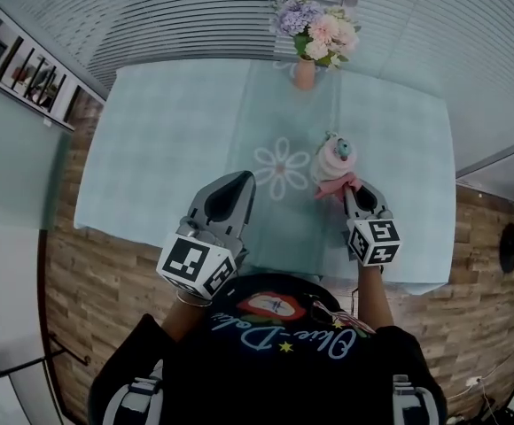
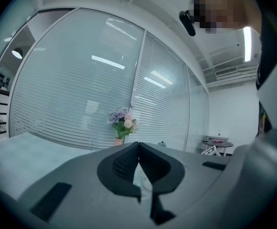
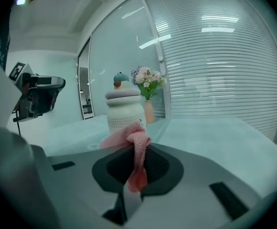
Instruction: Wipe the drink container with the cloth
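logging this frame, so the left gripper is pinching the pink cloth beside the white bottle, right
No, the right gripper is pinching the pink cloth beside the white bottle, as the right gripper view shows; the left gripper holds nothing.

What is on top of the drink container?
The drink container carries a greyish lid with a small teal-and-orange knob. The pink cloth in the right hand-held gripper covers its lower front. The lid hides the inside.

The cloth (image 3: 138, 146) is pink, open-knit. The drink container (image 3: 124, 114) is cream with a teal knob. The worktop (image 1: 151, 140) is pale aqua check with a white daisy (image 1: 281, 168).
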`<state>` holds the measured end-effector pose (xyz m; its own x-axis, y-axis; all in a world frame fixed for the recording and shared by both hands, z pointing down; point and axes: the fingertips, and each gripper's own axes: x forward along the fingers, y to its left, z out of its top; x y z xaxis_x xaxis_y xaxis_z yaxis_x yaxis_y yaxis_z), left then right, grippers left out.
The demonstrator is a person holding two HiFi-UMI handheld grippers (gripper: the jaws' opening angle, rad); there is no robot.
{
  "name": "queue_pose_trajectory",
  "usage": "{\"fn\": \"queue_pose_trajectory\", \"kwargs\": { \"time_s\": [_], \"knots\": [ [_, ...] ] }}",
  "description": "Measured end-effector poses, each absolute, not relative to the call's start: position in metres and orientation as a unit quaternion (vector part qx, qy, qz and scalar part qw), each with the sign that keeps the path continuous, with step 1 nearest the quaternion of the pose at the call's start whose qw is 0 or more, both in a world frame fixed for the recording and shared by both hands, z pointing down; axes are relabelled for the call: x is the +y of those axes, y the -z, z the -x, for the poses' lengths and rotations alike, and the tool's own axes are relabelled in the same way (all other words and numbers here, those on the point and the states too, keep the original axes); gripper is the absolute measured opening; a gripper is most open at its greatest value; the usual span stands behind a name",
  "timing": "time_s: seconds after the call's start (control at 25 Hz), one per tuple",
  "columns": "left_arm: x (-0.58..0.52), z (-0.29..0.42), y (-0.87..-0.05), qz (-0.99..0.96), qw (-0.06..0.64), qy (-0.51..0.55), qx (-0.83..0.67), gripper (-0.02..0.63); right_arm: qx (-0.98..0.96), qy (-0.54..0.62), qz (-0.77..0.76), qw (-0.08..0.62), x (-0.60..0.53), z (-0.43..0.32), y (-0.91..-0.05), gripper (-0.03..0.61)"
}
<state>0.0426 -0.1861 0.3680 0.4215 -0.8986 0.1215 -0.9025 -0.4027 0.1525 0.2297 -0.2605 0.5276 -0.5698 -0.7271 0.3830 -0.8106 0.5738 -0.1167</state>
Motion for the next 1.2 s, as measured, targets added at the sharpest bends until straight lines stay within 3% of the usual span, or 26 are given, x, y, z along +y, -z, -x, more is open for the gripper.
{"fn": "queue_pose_trajectory", "kwargs": {
  "time_s": [0.6, 1.04, 1.2],
  "knots": [
    [-0.166, -0.040, -0.368, -0.798, 0.092, -0.009, -0.596, 0.005, -0.885, -0.134, -0.394, 0.208, -0.267, -0.229, -0.559, 0.025],
    [-0.166, -0.087, -0.375, -0.797, 0.090, -0.005, -0.597, 0.005, -0.938, -0.110, -0.319, 0.079, -0.258, -0.253, -0.504, 0.026],
    [-0.167, -0.100, -0.376, -0.799, 0.090, -0.006, -0.595, 0.005, -0.952, -0.071, -0.293, 0.061, -0.266, -0.258, -0.480, 0.026]
  ]
}}
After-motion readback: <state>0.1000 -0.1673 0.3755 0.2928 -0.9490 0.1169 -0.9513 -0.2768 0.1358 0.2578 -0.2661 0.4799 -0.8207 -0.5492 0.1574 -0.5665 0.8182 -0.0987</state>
